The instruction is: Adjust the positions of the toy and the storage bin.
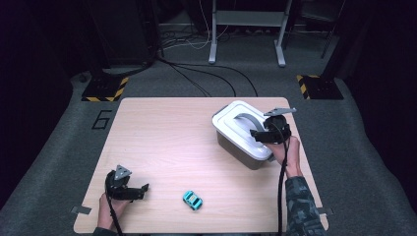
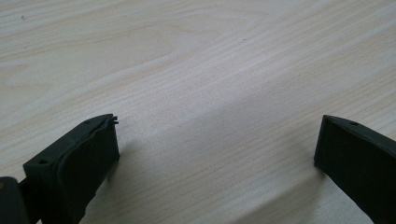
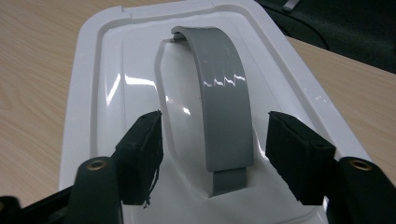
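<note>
The right gripper (image 3: 212,154) hovers over the box lid (image 3: 112,84) at the table's (image 1: 162,142) right; its jaws stand apart, straddling the grey handle (image 3: 224,107) untouched, whose long axis runs straight ahead between them; the left gripper (image 2: 217,149), far off, gapes over bare wood.

I see the counter (image 1: 162,147) brightly lit from overhead while the room around it falls into near black. Glare streaks the white lid (image 3: 116,84). Near jaws look soft, casting faint shadows.
</note>
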